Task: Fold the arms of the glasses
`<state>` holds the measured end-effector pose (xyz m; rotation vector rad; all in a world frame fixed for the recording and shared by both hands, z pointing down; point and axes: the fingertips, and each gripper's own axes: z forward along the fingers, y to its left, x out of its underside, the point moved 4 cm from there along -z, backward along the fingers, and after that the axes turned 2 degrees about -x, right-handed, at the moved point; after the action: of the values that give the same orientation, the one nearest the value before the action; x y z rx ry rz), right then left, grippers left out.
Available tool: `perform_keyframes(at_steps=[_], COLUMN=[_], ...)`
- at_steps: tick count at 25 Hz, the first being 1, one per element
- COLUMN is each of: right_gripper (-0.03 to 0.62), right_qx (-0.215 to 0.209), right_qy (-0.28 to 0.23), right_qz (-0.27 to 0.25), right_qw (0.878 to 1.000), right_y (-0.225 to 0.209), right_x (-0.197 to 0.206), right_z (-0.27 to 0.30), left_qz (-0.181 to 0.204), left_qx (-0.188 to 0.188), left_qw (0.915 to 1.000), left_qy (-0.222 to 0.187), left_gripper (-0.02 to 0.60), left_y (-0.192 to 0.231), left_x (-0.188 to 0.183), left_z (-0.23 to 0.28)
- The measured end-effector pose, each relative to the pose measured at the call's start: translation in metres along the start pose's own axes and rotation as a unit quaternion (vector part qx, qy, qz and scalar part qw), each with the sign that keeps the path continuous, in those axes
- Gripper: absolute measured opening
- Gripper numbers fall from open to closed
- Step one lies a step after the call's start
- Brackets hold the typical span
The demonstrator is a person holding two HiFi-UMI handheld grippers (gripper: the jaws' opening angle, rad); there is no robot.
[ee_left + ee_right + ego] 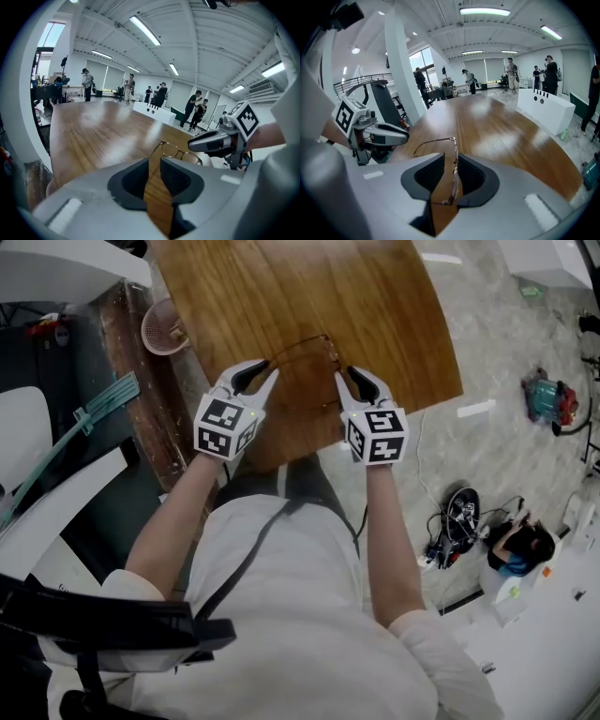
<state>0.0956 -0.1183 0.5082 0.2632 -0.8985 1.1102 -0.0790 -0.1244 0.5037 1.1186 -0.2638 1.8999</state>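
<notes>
Thin wire-framed glasses (330,351) lie with their arms spread on the wooden table (281,296). My left gripper (262,371) sits at their left side, jaws open. In the left gripper view only bare wood shows in the gap of the left gripper (154,161), and the near arm of the glasses (180,152) ends just past the fingertips. My right gripper (347,379) is at the right side. In the right gripper view the glasses (454,173) run edge-on between the jaws of the right gripper (450,159), close to the right pad, with table showing beside them.
A round pinkish basket (164,329) stands by the table's left edge. The near table edge runs just under both grippers. Cables and a red device (548,399) lie on the floor to the right. People and a white bench (543,110) stand beyond the table.
</notes>
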Motion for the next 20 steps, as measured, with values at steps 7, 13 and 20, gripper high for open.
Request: perform_keyframes(at_steps=[7,13,20], right_gripper=[0.094,0.094,0.093], right_qx=[0.003,-0.001,-0.006], right_qy=[0.037,0.059,0.067], right_qz=[-0.019,-0.022,-0.019], right_qw=[0.999,0.998,0.998], right_y=[-0.008,-0.009,-0.011], right_x=[0.001,0.006,0.007], right_z=[0.026,0.038,0.041], left_qz=[0.003,0.003,0.007], left_qx=[0.006,0.011,0.019], left_qw=[0.9996,0.9988,0.9982], left_qy=[0.028,0.047,0.057], left_gripper=[0.103,0.104,0.104], left_y=[0.011,0.017,0.015], left_x=[0.006,0.014,0.016], left_z=[0.028,0.04,0.047])
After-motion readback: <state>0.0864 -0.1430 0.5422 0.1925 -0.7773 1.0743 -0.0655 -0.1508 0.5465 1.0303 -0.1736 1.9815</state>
